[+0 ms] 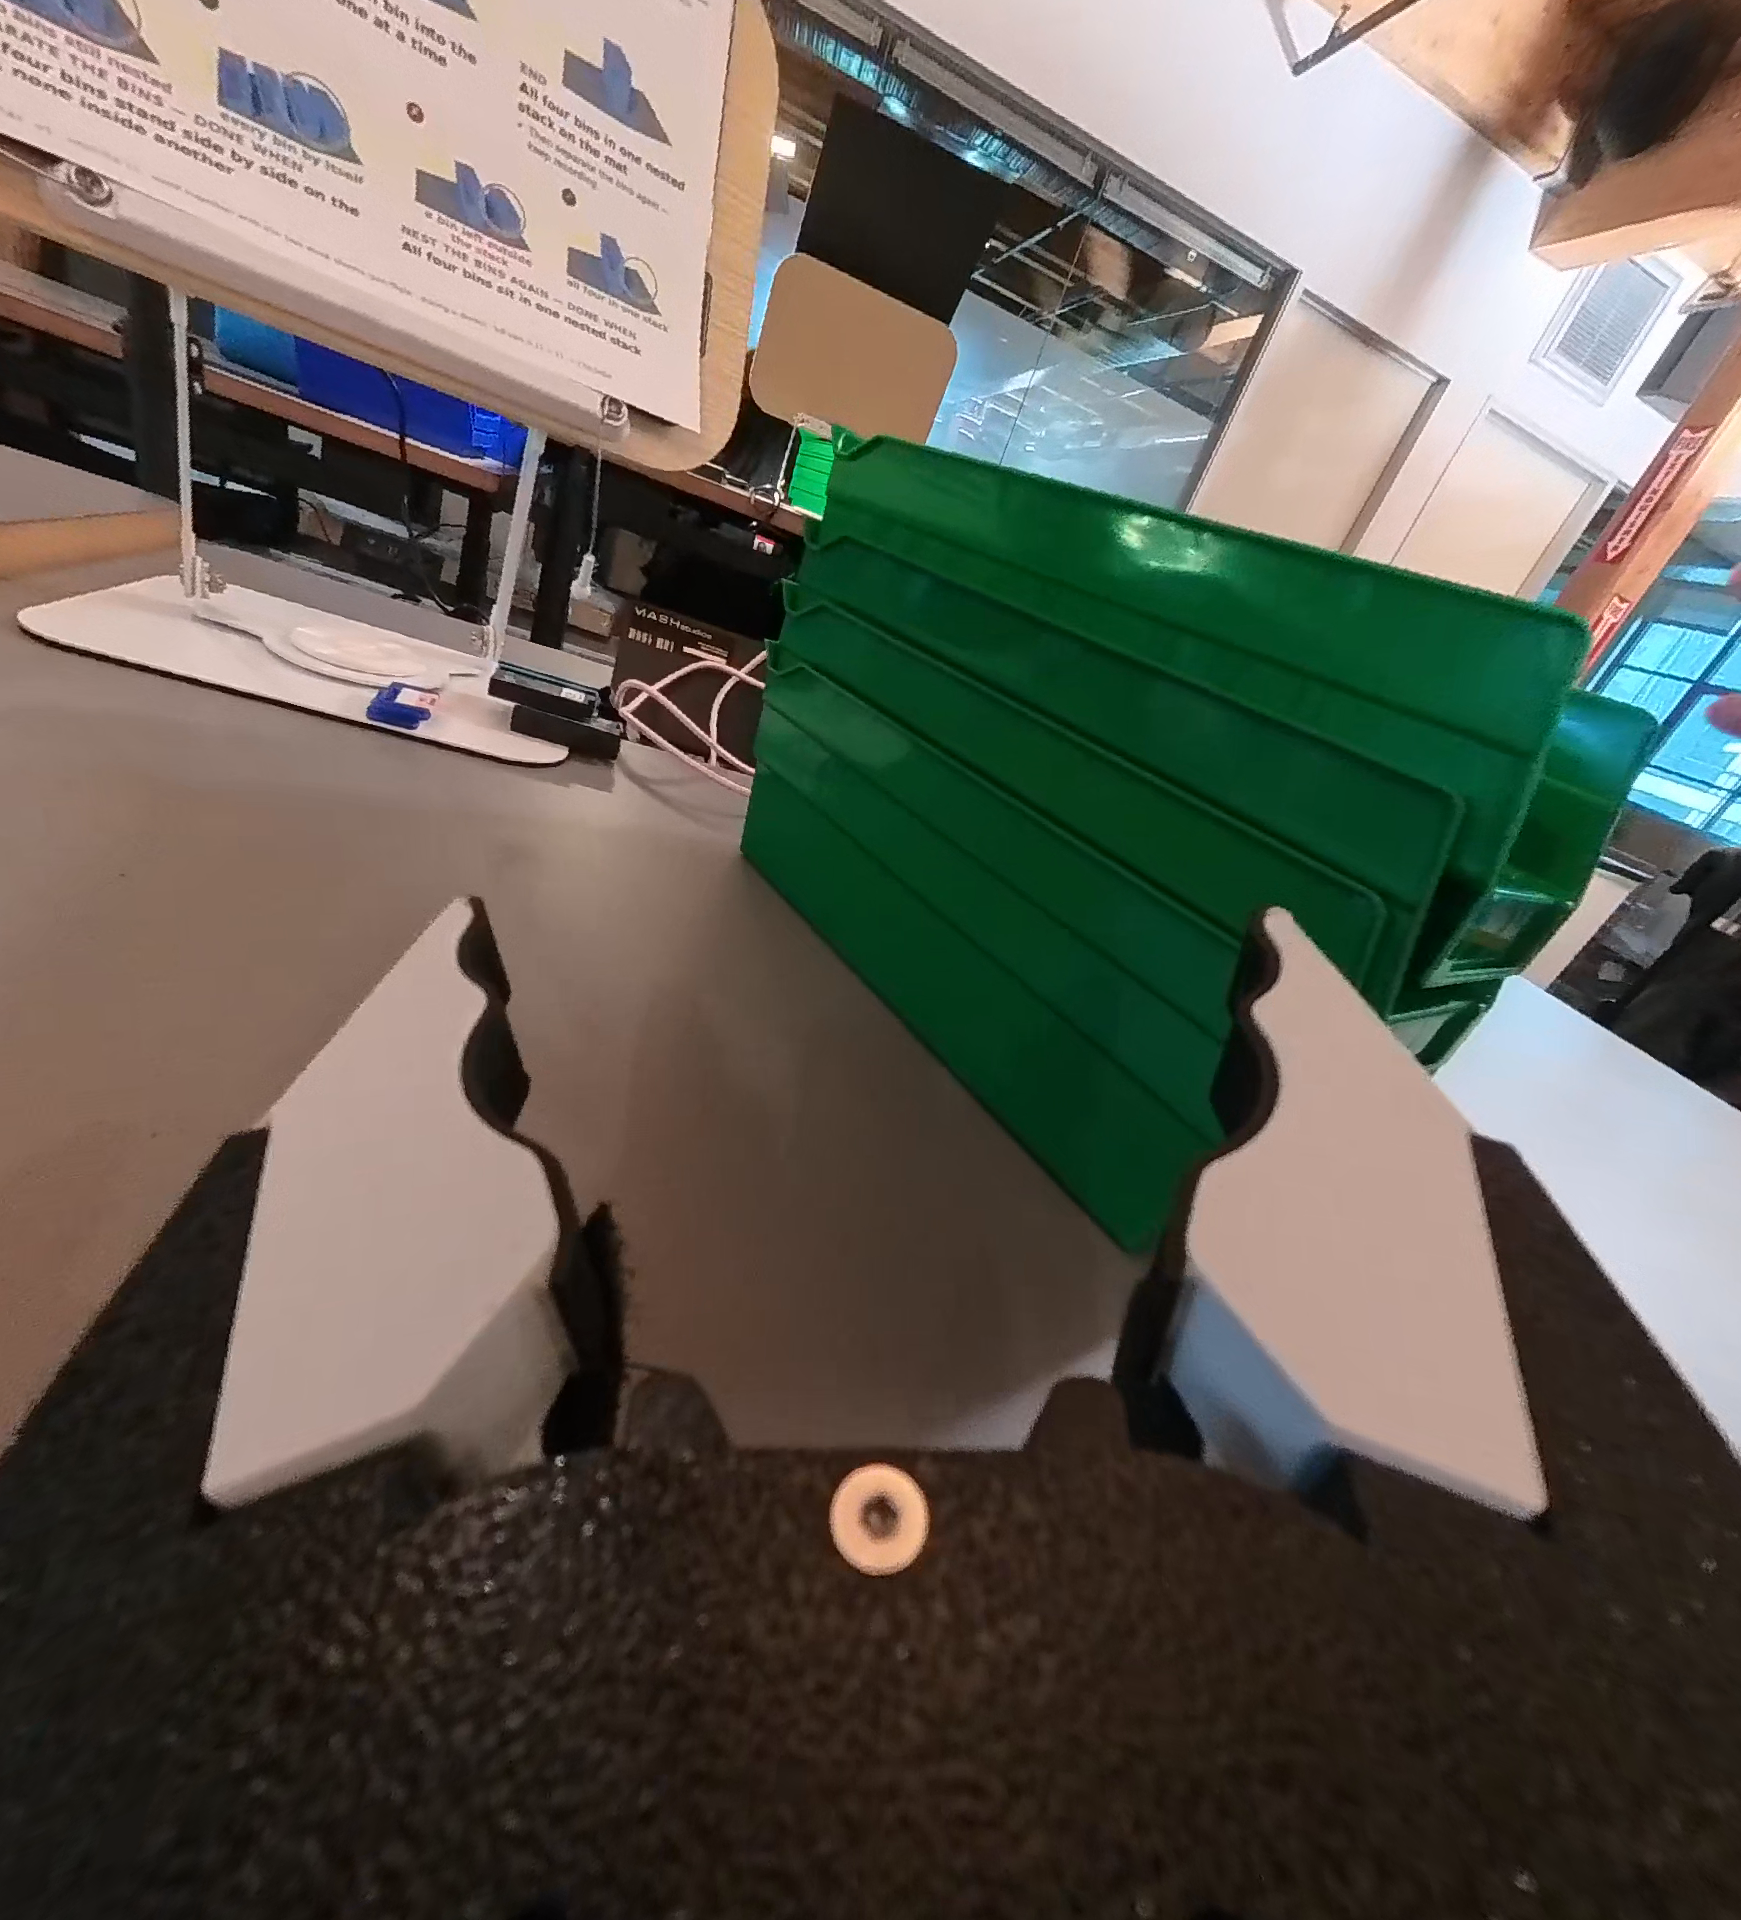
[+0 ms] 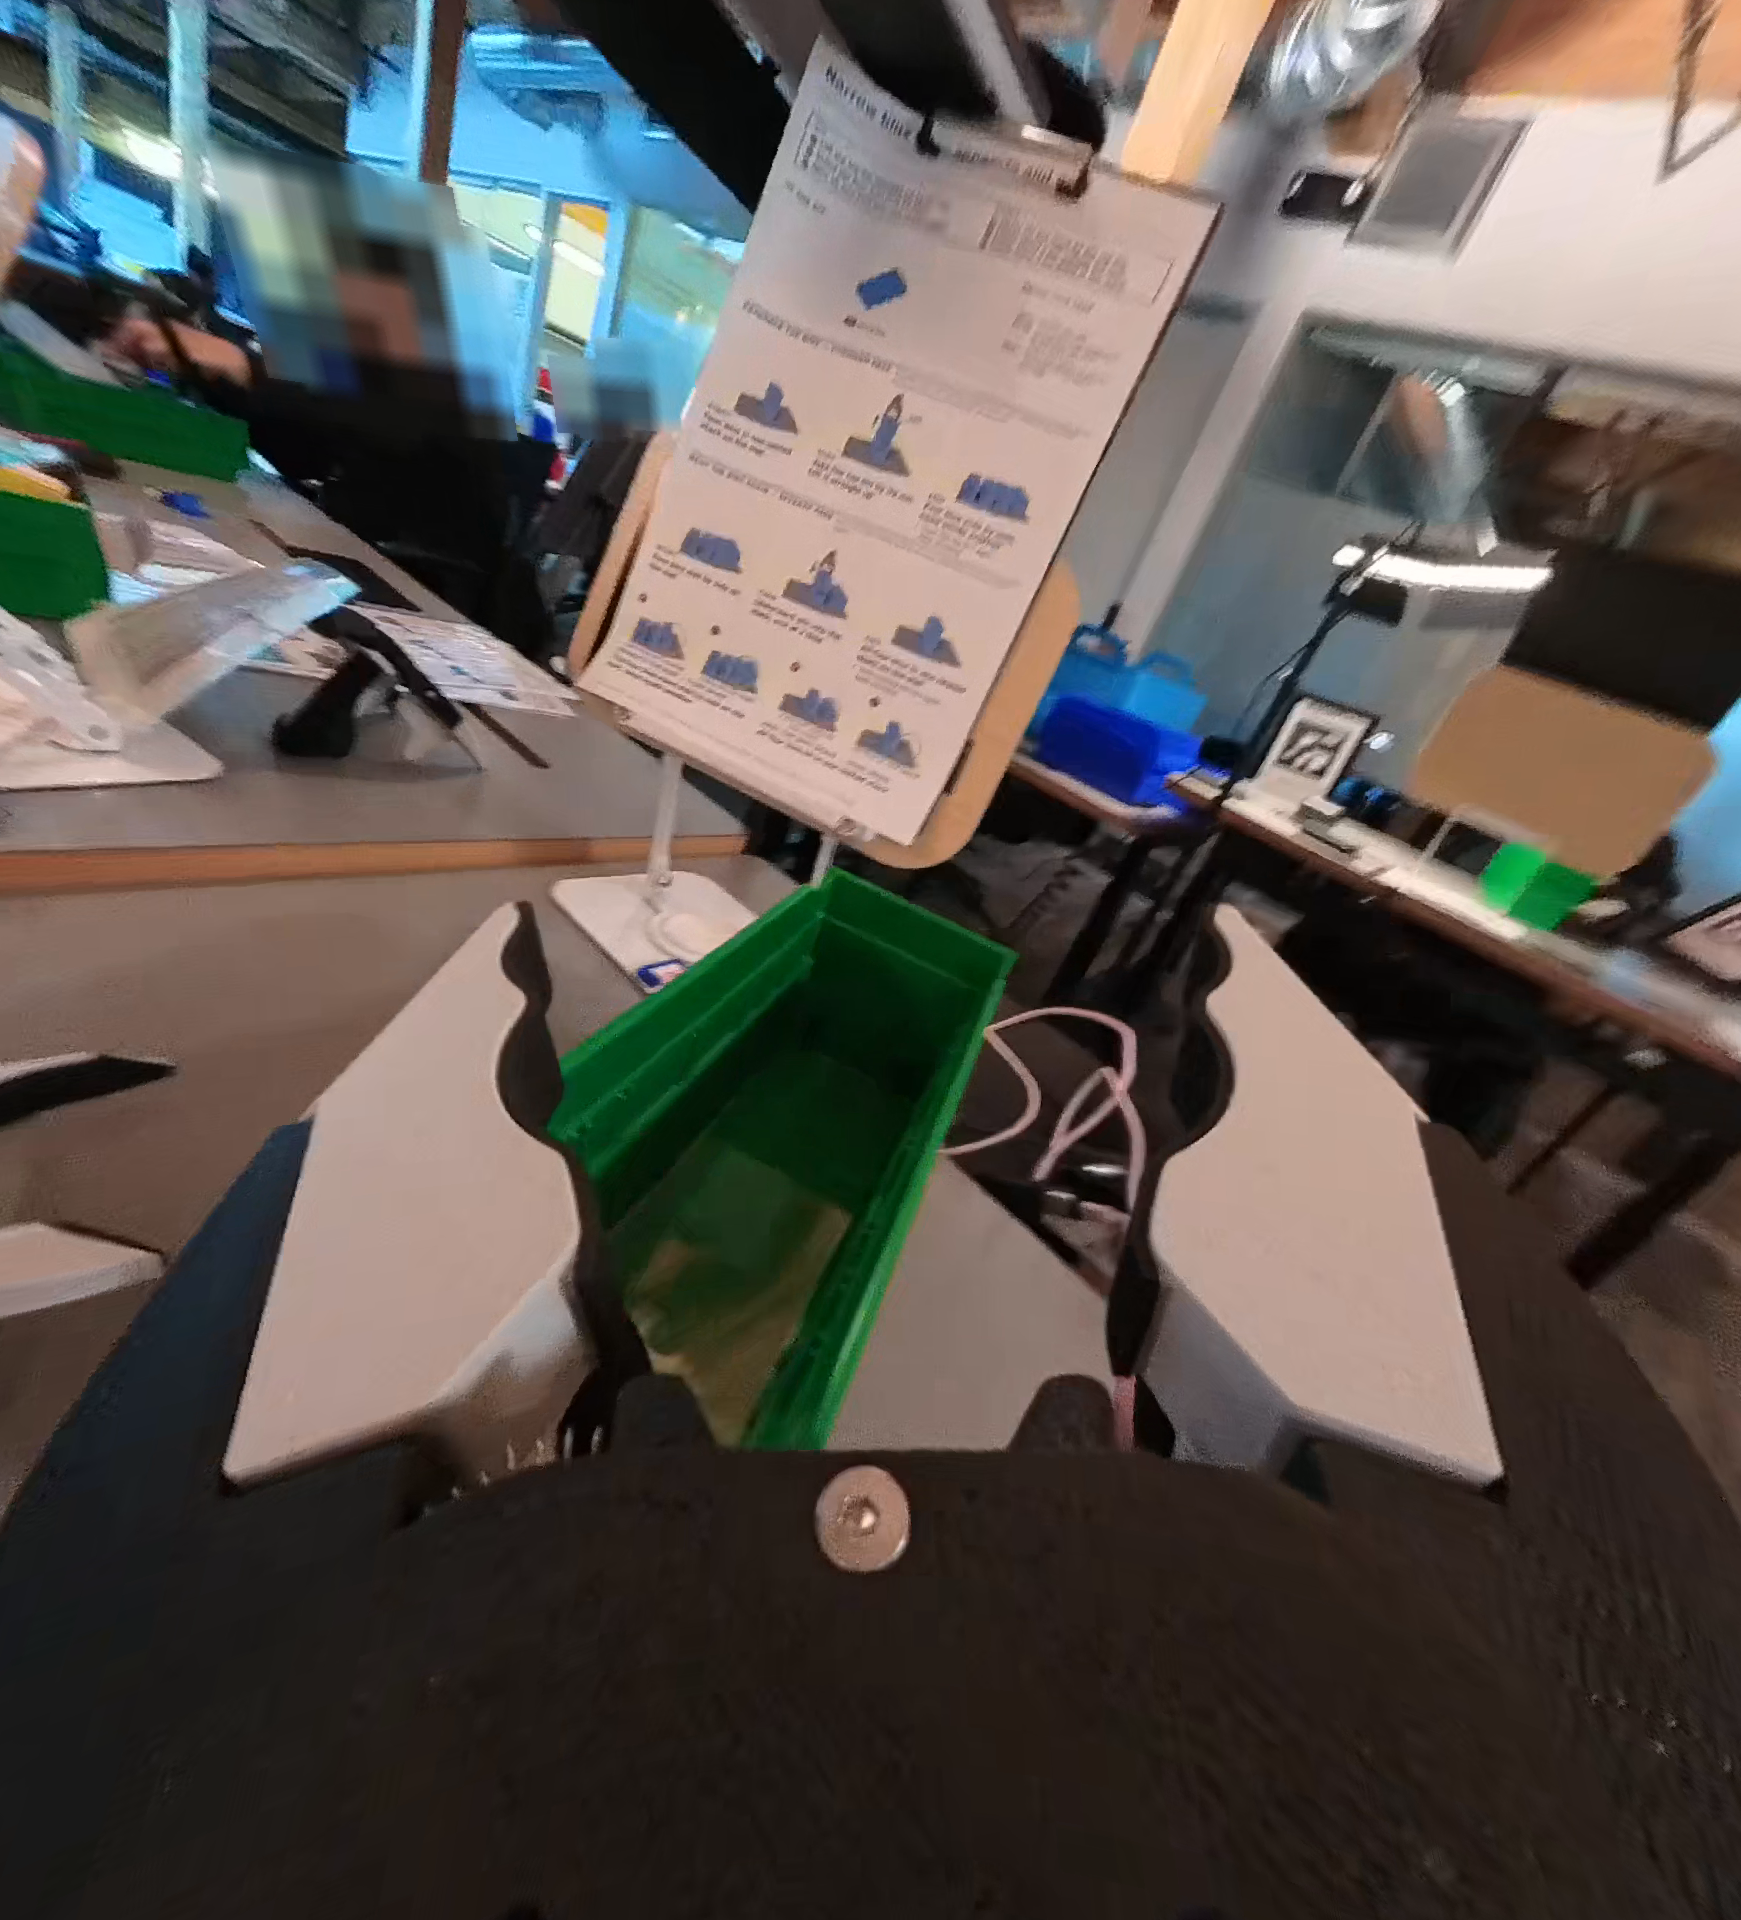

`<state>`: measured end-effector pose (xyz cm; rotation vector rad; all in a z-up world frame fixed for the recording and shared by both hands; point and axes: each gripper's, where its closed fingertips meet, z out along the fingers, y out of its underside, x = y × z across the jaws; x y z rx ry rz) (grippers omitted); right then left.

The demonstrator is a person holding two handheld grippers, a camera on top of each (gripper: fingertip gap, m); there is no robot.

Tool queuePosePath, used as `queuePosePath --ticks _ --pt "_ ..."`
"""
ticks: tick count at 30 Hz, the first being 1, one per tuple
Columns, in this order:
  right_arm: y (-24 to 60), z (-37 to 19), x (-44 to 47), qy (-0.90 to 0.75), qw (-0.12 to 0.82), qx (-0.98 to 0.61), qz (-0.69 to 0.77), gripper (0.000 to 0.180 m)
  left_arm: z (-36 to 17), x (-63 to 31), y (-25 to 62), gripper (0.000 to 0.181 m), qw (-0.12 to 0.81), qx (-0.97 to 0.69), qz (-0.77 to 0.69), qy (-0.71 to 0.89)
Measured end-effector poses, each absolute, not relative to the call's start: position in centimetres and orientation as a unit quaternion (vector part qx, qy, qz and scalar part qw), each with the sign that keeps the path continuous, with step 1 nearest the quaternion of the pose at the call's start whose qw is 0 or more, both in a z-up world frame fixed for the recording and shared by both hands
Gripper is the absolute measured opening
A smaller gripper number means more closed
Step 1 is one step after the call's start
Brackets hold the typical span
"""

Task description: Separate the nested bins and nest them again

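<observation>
1. The nested stack of green bins (image 1: 1105, 790) stands on the grey table (image 1: 274, 883), near its far edge and just ahead of the left gripper (image 1: 876, 1049). That gripper's white fingers (image 1: 398, 1174) are spread wide with nothing between them; the right-hand one lies against or just in front of the stack's long side wall, though contact cannot be confirmed. This low, side-on position probably serves to steady the stack while a bin is lifted out.

2. The right gripper (image 2: 866, 1039) hovers above the stack, looking down into the open top bin (image 2: 793, 1122). Its fingers are also wide apart and hold nothing, straddling the bin's width, likely lining up to close on a rim.

3. The bins are glossy green plastic, long and narrow. Four stepped rims show along the side, each offset from the next, so they appear fully nested and separation has not begun. The top bin's interior is empty, its floor reflecting light.

4. An instruction sheet on a stand (image 2: 907, 468) stands behind the stack, with a white cable (image 2: 1063, 1091) beside it.
</observation>
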<state>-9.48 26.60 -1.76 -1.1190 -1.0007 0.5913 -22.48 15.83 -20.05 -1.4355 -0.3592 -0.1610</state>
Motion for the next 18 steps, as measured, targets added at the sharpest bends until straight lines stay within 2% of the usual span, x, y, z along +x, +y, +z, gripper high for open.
queuePosePath --ticks 5,10,13,18 --pt "29.2 -2.3 -14.0 -0.461 0.577 -0.589 0.326 0.122 -20.0 -22.5 15.8 0.134 0.737 -0.649 -0.084 -0.167" --pt "32.3 -8.1 -19.2 -0.528 0.379 -0.71 0.271 0.151 -20.0 -22.7 15.8 0.133 0.737 -0.645 -0.098 -0.175" --pt "32.3 -11.9 -20.2 -0.542 0.244 -0.763 0.253 0.159 -20.0 -22.8 15.8 0.133 0.738 -0.642 -0.105 -0.179" --pt "34.8 -14.2 -18.9 -0.556 0.201 -0.796 0.131 0.16 -20.0 -22.6 15.8 0.131 0.737 -0.64 -0.118 -0.179"
